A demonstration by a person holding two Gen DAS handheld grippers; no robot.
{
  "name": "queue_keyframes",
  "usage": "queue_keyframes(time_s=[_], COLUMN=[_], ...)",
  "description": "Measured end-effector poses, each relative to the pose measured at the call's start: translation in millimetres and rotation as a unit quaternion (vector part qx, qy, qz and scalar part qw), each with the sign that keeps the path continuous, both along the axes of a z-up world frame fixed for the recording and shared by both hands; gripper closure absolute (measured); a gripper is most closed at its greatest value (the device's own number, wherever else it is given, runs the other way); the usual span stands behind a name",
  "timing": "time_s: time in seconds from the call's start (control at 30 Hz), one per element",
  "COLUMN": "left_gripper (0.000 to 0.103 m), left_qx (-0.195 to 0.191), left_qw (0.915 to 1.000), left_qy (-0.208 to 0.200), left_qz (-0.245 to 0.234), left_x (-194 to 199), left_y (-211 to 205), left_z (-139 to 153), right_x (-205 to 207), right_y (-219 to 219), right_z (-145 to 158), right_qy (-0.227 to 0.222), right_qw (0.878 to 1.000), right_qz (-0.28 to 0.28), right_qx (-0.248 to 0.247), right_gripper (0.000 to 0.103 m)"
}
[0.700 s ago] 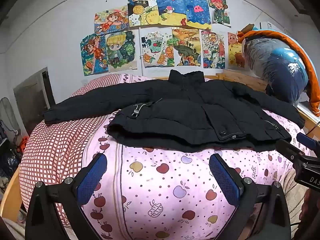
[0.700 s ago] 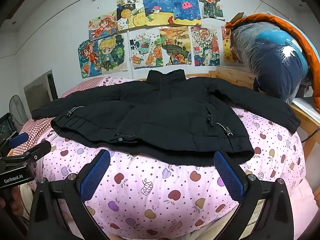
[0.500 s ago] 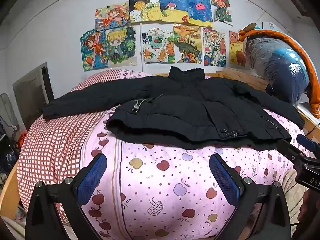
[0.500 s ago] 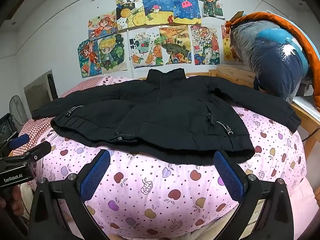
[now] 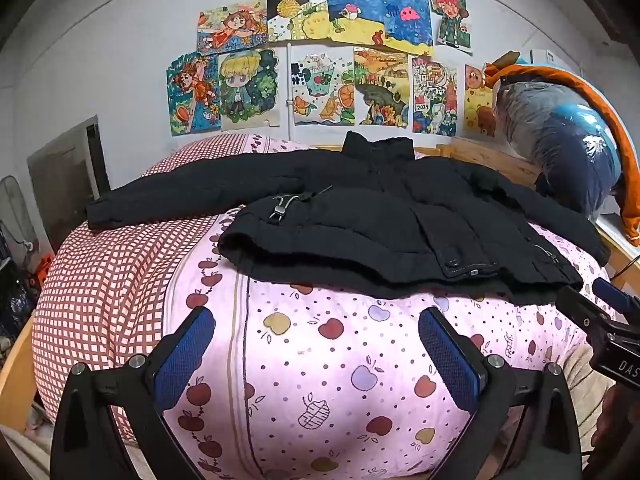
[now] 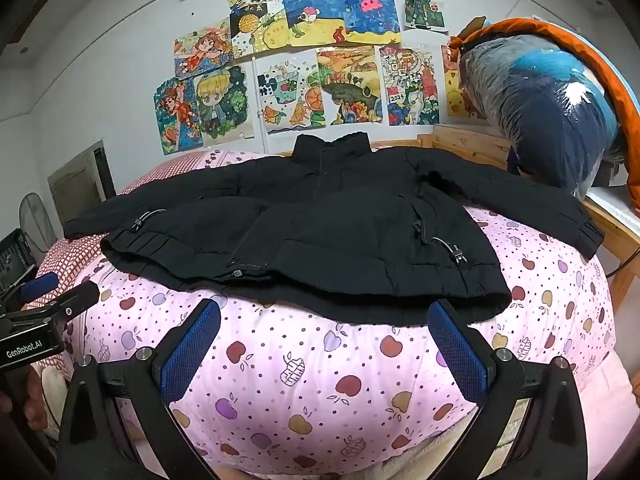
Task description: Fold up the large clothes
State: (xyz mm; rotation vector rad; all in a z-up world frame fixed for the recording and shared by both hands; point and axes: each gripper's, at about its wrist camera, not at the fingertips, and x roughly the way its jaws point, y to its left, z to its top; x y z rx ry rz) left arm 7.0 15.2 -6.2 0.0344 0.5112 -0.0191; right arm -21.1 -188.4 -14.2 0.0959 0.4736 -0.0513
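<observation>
Right now your left gripper and right gripper both gape wide and empty, short of the black padded jacket spread front-up on the apple-print quilt, sleeves out. Expect it soft, bulky and springy, probably a bit slick. Pinch a thick hem corner or a cuff, not the drawcord toggle.
</observation>
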Motion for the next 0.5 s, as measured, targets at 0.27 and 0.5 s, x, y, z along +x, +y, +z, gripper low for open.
queue_keyframes(time_s=[0.27, 0.5], left_gripper=[0.000, 0.000], left_qx=[0.001, 0.005], left_qw=[1.0000, 1.0000], left_qy=[0.000, 0.000], left_qz=[0.002, 0.002], left_x=[-1, -1], left_y=[-1, -3], left_z=[1, 2], right_x=[-1, 1], right_y=[0, -1], right_z=[-2, -8], right_qy=[0.002, 0.004], right_qw=[1.000, 1.000], right_qz=[0.000, 0.001], right_qx=[0.001, 0.002], right_gripper=[0.001, 0.001])
